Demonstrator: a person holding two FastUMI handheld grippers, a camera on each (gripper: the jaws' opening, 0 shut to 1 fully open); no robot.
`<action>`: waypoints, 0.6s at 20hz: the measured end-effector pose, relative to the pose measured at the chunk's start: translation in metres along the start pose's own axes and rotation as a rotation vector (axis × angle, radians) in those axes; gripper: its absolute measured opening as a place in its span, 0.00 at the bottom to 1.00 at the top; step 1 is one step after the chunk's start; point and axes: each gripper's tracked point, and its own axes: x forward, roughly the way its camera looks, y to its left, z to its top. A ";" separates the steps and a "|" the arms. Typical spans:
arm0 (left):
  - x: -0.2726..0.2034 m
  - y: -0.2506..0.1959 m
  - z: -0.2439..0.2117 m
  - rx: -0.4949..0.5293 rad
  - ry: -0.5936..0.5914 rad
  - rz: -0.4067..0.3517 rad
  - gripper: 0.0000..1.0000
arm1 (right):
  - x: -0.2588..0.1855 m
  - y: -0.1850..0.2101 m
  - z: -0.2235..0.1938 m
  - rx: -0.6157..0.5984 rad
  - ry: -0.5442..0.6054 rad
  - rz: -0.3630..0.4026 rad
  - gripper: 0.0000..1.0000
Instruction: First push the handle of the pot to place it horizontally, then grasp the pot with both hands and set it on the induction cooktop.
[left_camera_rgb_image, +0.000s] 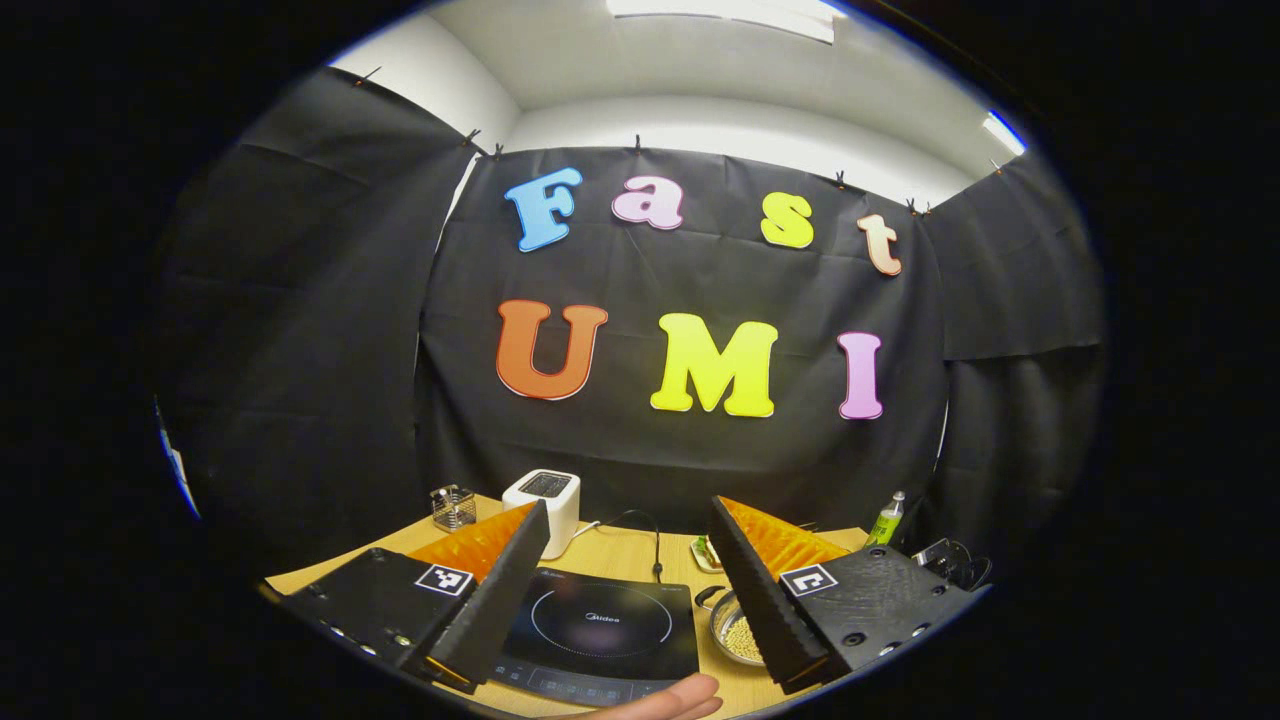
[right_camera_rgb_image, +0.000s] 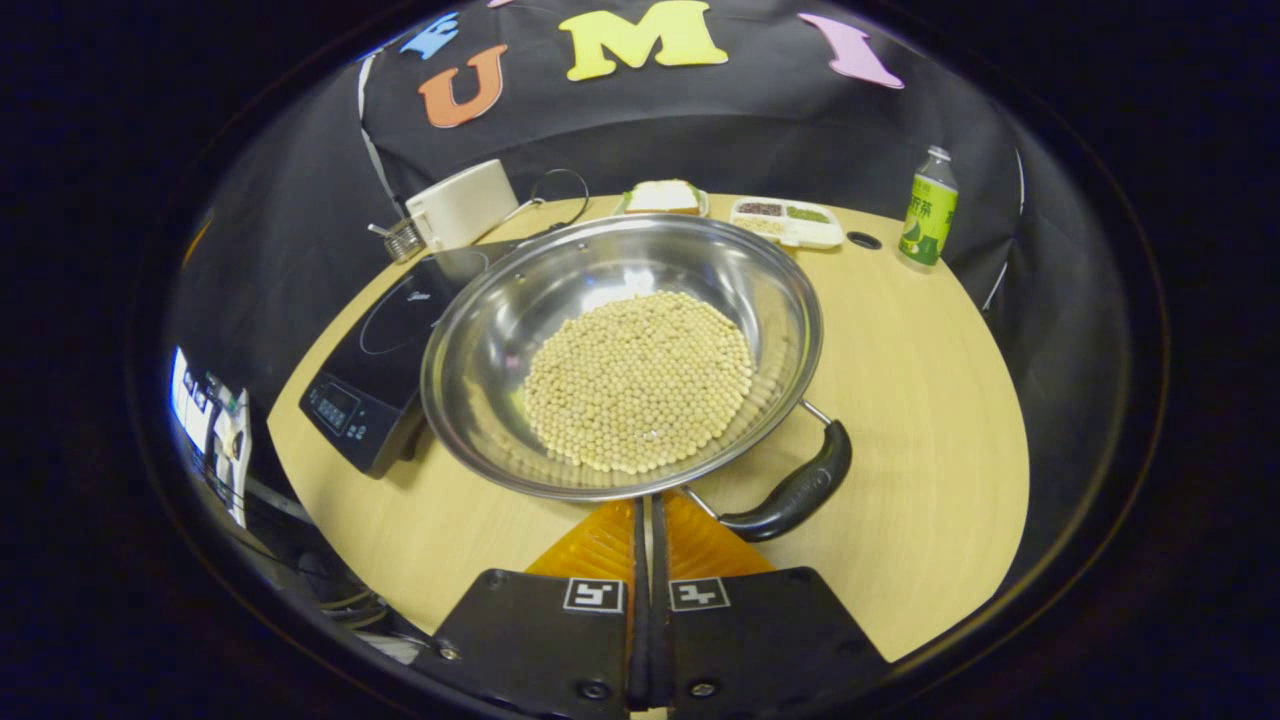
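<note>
In the right gripper view, the pot (right_camera_rgb_image: 620, 350) sits right of the induction cooktop (right_camera_rgb_image: 385, 375), toaster (right_camera_rgb_image: 462, 203) behind

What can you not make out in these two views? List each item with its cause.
- Pot, left gripper view: mostly hidden behind the left gripper finger.
- Induction cooktop, right gripper view: its right part is covered by the pot.
- Compartment tray, right gripper view: contents too small to identify.

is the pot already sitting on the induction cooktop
No, in the right gripper view the pot of beans stands on the wooden table beside the induction cooktop, overlapping only its edge.
</note>
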 end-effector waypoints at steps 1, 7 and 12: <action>0.004 0.000 -0.001 -0.004 0.004 -0.001 0.95 | 0.001 -0.007 0.003 -0.013 -0.004 -0.017 0.01; 0.013 -0.004 -0.012 -0.002 0.034 -0.005 0.94 | 0.009 -0.044 0.019 -0.068 -0.029 -0.101 0.01; 0.020 -0.010 -0.016 0.019 0.041 -0.033 0.95 | 0.019 -0.067 0.038 -0.081 -0.076 -0.162 0.04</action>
